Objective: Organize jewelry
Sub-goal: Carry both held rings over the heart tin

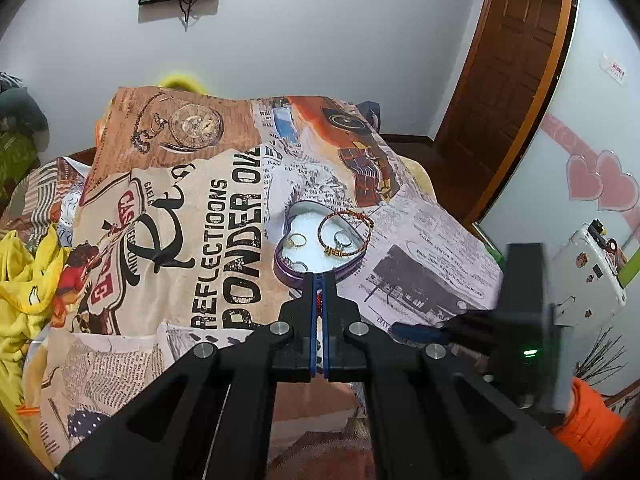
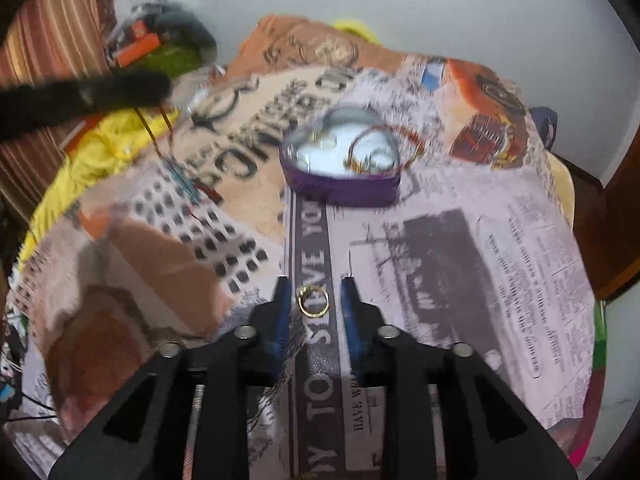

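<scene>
A purple heart-shaped tin (image 1: pixel 285 273) (image 2: pixel 340 190) with a white lining sits on the printed cloth. Inside lie gold rings (image 1: pixel 296 241) and a red-and-gold bracelet (image 1: pixel 345 232) draped over its rim. My left gripper (image 1: pixel 319 280) is shut on a red beaded string (image 1: pixel 319 300), just in front of the tin. In the right wrist view the left gripper (image 2: pixel 154 98) shows blurred at upper left with the string hanging below it (image 2: pixel 176 164). My right gripper (image 2: pixel 314 288) is open, its fingers either side of a gold ring (image 2: pixel 314 301) lying on the cloth.
The cloth (image 1: pixel 180 240) covers a raised surface that drops off at its edges. Yellow fabric (image 1: pixel 24 280) lies at the left. A brown door (image 1: pixel 508 80) and a white wall with pink hearts (image 1: pixel 600 180) are at the right.
</scene>
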### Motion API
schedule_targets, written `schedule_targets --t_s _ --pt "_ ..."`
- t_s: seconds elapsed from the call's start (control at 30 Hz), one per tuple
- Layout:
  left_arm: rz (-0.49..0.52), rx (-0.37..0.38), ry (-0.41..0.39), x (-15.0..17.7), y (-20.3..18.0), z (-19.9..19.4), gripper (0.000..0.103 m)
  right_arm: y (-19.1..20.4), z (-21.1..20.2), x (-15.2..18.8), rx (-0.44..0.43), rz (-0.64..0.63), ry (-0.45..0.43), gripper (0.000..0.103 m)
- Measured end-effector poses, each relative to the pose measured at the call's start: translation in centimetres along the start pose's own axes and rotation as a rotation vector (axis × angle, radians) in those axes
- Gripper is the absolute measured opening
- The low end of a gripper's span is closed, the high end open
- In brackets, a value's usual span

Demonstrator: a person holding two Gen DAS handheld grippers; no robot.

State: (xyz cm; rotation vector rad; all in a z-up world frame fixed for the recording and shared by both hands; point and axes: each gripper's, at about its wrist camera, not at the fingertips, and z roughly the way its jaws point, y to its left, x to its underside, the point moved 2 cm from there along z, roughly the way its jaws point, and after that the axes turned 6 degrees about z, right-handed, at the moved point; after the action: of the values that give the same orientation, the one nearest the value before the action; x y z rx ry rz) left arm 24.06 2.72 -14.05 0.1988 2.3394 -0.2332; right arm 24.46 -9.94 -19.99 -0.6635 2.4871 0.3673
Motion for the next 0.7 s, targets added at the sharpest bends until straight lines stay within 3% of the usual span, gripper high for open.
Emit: schedule_targets --t_s 0.07,0.2,0.3,0.7 --pt "0.005 -0.001 0.003 0.1 -0.1 0.1 0.000 0.1 1.2 0.4 0.000 0.000 0.031 0.024" --pt "0.004 -0.002 0.003 0.1 0.0 0.1 0.000 0.4 1.5 0.5 0.017 -0.039 0.009 0.024" --pt "-0.007 0.003 -0.004 0.1 0.0 0.0 0.000 0.2 1.7 0.5 0.009 -0.044 0.009 0.015" --pt "0.014 -0.005 -0.030 -1.1 -0.2 -0.6 0.000 -0.4 0.6 -0.2 0.009 -0.007 -0.033 0.008"
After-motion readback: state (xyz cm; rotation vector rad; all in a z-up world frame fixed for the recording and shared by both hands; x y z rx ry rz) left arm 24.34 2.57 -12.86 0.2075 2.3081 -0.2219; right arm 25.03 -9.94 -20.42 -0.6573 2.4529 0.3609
